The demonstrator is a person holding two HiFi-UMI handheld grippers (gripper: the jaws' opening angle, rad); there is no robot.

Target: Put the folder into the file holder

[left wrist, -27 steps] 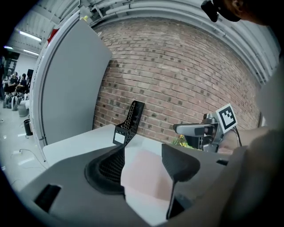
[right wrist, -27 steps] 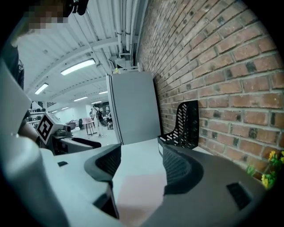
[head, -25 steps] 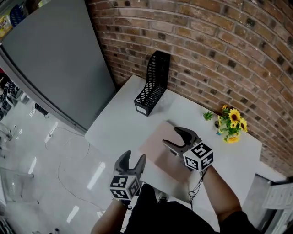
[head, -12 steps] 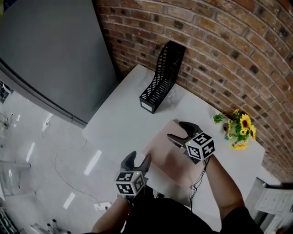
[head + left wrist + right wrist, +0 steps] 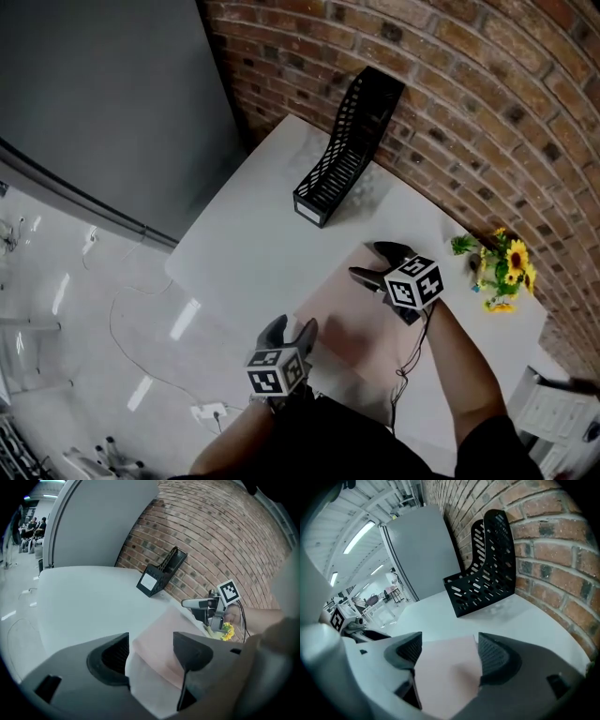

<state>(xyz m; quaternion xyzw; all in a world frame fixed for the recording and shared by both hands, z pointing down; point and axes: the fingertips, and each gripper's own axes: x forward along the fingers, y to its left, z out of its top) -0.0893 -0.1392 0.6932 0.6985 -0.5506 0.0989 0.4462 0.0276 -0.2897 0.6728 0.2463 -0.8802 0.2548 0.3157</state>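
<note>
Left gripper (image 5: 292,328) at table's (image 5: 234,253) near edge — jaws spread and opening, near corner of pink folder (image 5: 352,328) showing between them, pads not pressing it. Folder flat on table by near edge. Black mesh file holder (image 5: 342,155) upright at far edge against brick wall (image 5: 469,84), well apart from folder. Right gripper (image 5: 374,263) over folder's far corner — jaws wide, opening, pinching nothing. Yellow flowers (image 5: 506,267) near table's far-right edge, beside wall.
</note>
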